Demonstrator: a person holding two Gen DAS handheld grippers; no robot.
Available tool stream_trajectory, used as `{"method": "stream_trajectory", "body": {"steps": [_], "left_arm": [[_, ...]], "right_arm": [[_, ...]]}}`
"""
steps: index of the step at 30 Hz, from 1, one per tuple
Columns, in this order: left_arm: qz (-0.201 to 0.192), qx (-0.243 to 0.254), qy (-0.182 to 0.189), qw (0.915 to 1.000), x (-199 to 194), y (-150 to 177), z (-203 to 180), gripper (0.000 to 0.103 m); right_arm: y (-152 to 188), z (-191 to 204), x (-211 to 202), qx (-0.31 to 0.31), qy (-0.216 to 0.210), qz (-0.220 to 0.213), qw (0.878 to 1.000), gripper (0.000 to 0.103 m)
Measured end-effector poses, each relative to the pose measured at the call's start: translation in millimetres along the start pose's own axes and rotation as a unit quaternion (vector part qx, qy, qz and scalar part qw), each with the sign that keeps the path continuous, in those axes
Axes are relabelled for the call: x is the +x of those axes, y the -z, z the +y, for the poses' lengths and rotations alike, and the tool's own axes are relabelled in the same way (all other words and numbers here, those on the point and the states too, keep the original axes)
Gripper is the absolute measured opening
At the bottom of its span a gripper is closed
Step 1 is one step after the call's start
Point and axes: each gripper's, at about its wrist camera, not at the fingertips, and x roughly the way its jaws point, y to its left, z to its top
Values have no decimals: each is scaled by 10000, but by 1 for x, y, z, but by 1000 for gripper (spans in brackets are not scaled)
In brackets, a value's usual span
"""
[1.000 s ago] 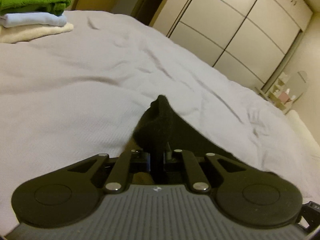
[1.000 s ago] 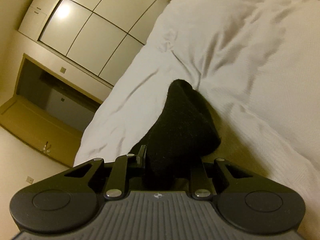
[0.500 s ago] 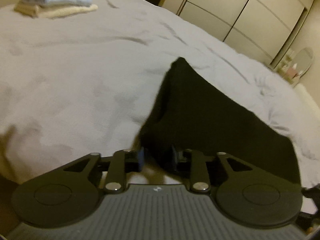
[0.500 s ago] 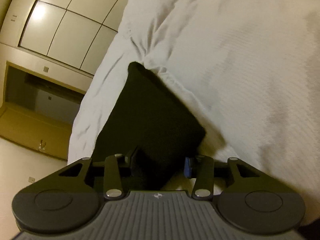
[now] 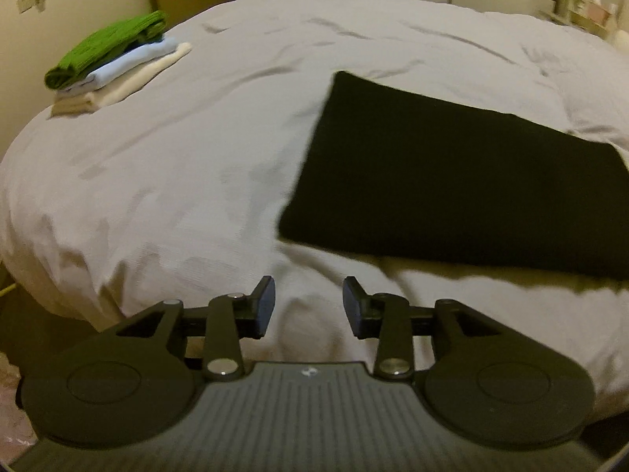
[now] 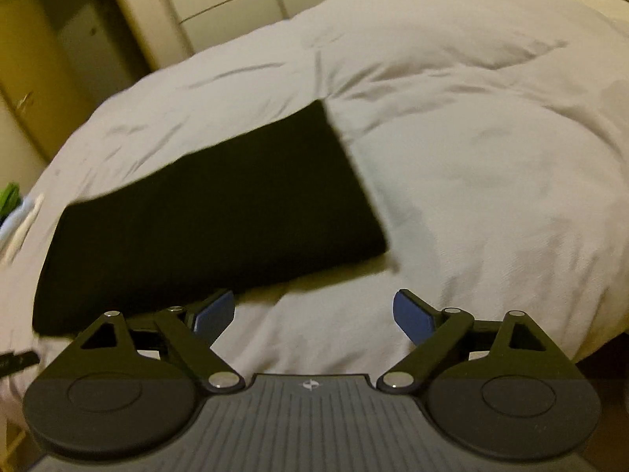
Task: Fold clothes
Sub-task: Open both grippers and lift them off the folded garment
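Note:
A black garment [image 5: 452, 181] lies flat as a folded rectangle on the white bed [image 5: 196, 165]. My left gripper [image 5: 308, 306] is open and empty, pulled back just short of the garment's near left corner. In the right wrist view the same black garment [image 6: 212, 212] stretches from centre to the left. My right gripper [image 6: 314, 314] stands wide open and empty, a little in front of the garment's near edge, with its left finger [image 6: 214, 310] close to that edge.
A stack of folded clothes [image 5: 114, 59], green on pale blue on cream, sits at the bed's far left corner. Wardrobe doors [image 6: 236, 0] stand behind the bed. The bed's near edge [image 5: 59, 299] drops off at lower left.
Both grippers were shut on the black garment's corners a second ago. They have let go, opened and drawn back, and the garment now lies flat on the bed.

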Motion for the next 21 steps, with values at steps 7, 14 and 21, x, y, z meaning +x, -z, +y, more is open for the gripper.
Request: {"method": "stream_trajectory", "body": {"steps": [7, 14, 21], "left_arm": [[-132, 236, 167, 9995, -18, 11, -12, 43], [-225, 392, 345, 9984, -30, 16, -20, 43], [-309, 406, 570, 9971, -35, 17, -22, 46]], "right_arm": [[13, 14, -17, -355, 236, 18, 9991, 96], [14, 16, -33, -344, 219, -163, 9990, 101], [16, 16, -38, -282, 119, -133, 9994, 102]]}}
